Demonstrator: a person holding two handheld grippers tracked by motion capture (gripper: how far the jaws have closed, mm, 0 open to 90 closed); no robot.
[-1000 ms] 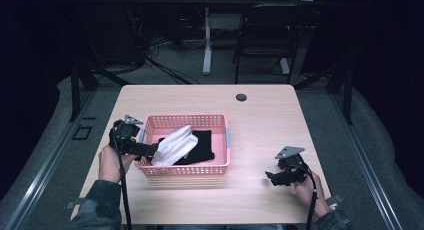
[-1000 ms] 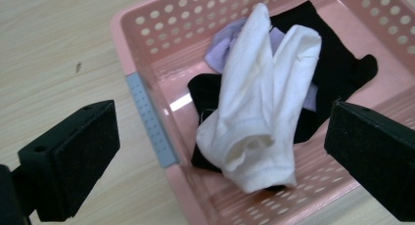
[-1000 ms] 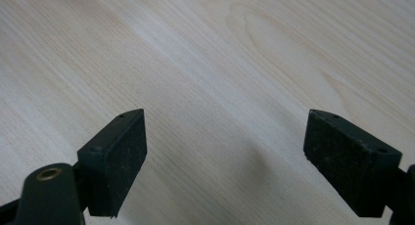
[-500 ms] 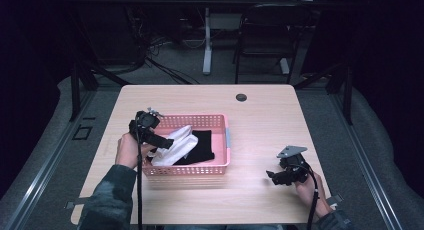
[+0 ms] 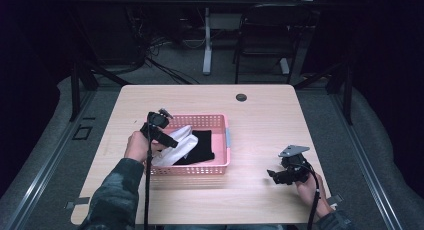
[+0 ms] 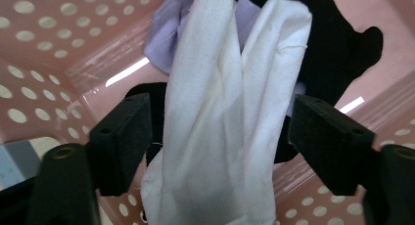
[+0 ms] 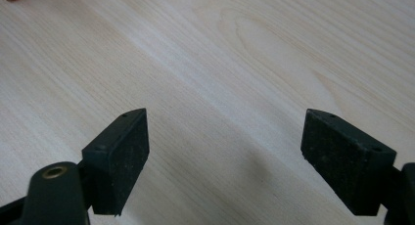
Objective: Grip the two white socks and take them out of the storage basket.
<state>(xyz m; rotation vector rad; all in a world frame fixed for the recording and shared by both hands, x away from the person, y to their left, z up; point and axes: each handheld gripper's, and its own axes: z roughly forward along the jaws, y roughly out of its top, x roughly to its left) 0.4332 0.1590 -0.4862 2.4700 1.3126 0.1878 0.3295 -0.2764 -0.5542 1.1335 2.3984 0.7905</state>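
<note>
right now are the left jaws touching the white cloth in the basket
Touching. In the left gripper view the left gripper, whose jaws have just been closing, straddles the white cloth; both inner faces meet its edges, though it does not look squeezed yet.

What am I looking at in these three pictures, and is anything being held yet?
A person at a wooden table holds a two-fingered gripper in each hand. One camera looks down from above; one rides on each gripper. The left gripper reaches into a pink basket of clothes: its fingers have just been closing around a white cloth lying over a black garment, the left pad at its edge, the right pad apart. The right gripper waits open over bare wood.
</note>
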